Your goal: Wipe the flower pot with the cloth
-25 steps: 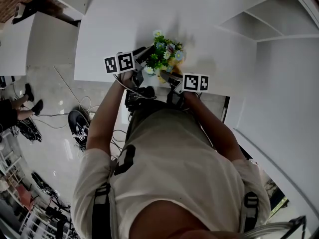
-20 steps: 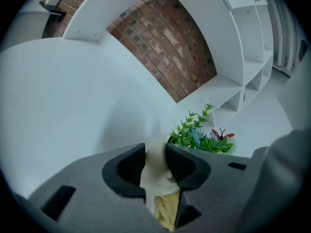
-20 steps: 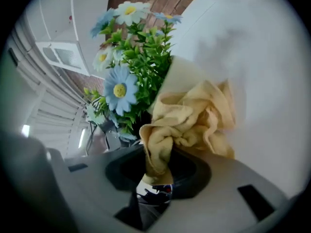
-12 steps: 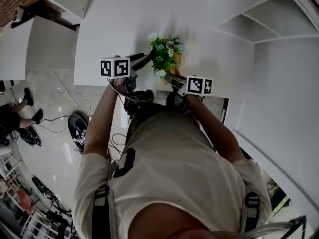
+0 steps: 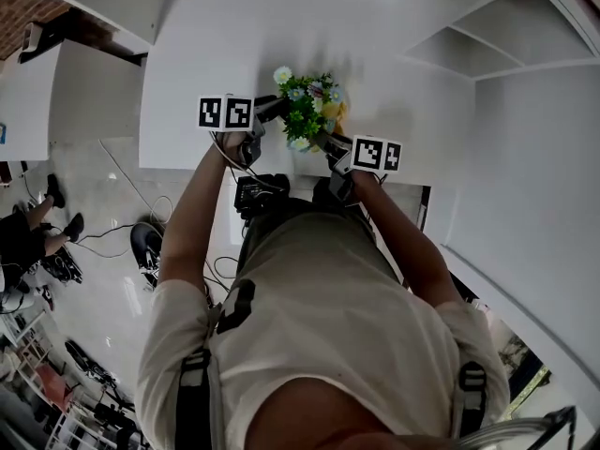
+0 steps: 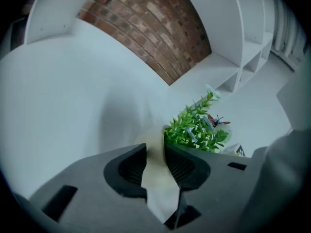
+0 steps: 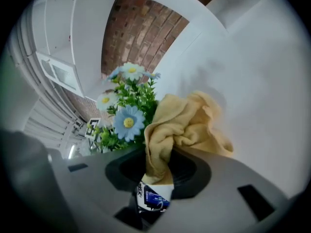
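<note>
White table (image 5: pixel 234 26), brick wall (image 6: pixel 146 28) behind: left tool (image 5: pixel 277 108) has just tightened on the flower pot (image 6: pixel 155 178), right tool (image 7: pixel 158 155) clamps the cloth (image 7: pixel 189 125).

There is one flower pot (image 5: pixel 307 112), one yellow cloth (image 7: pixel 187 125), one white table (image 5: pixel 234 45), and two grippers: the left hand-held gripper (image 5: pixel 274 110) and the right hand-held gripper (image 5: pixel 325 141).

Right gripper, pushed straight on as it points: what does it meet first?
Probably the flowers, close behind the cloth bunched in the right gripper; depth is unclear.
</note>
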Motion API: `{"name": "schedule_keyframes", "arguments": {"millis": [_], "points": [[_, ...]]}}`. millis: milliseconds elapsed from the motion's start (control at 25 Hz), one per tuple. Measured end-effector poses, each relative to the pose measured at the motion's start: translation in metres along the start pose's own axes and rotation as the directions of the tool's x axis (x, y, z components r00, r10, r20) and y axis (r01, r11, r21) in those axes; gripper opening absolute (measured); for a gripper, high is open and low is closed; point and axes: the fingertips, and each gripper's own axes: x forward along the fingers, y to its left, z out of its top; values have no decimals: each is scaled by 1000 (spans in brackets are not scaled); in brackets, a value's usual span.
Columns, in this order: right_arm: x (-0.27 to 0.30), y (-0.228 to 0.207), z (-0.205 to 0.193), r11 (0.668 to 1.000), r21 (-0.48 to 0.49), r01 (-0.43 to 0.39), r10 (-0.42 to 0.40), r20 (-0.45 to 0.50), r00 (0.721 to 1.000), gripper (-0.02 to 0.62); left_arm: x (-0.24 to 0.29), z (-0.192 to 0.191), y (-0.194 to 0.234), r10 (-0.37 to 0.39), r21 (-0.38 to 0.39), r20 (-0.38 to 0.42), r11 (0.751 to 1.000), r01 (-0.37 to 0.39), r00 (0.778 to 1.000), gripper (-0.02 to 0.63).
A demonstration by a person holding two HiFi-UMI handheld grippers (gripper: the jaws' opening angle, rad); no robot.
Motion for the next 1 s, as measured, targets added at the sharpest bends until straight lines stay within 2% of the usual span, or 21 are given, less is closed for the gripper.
{"name": "schedule_keyframes", "arguments": {"millis": [40, 120, 320, 480, 600, 680, 720, 800, 880, 920, 1000], "points": [[4, 2, -7, 1000, -1, -3, 3, -16, 1000, 124, -1, 0, 2, -5, -49, 22, 999, 6, 1000, 135], [9, 5, -21, 1000, 9, -12, 12, -40, 999, 124, -3, -1, 4, 4, -99, 59, 995, 2, 998, 132], [15, 14, -56, 998, 42, -47, 52, -141, 989, 124, -9, -4, 5, 60, -139, 134, 989, -41, 989, 127], [24, 15, -54, 996, 50, -74, 81, -149, 985, 124, -8, -2, 8, 83, -181, 179, 982, -50, 980, 130], [12, 6, -50, 997, 52, -49, 55, -119, 991, 124, -3, -15, 1, 75, -150, 184, 988, -47, 980, 149], [2, 1, -39, 997, 65, -29, 33, -69, 997, 124, -4, -19, -7, 32, -113, 144, 993, -16, 989, 239], [-2, -1, -29, 997, 69, -20, 23, -40, 999, 124, -6, -16, -10, 14, -86, 124, 996, -3, 992, 256], [-8, -5, -10, 997, 73, -4, 3, 15, 1000, 124, -10, -9, -10, 8, -18, 88, 1000, -7, 996, 255], [-10, -9, 5, 997, 76, 9, -13, 61, 998, 124, -9, -9, -7, 17, 44, 38, 999, -18, 999, 210], [-9, -10, 10, 997, 75, 12, -18, 77, 997, 124, -7, -10, -6, 17, 58, 17, 998, -18, 1000, 178], [-6, -9, 15, 997, 71, 14, -20, 83, 996, 124, -4, -13, -4, 6, 31, 3, 1000, -7, 1000, 172]]}}
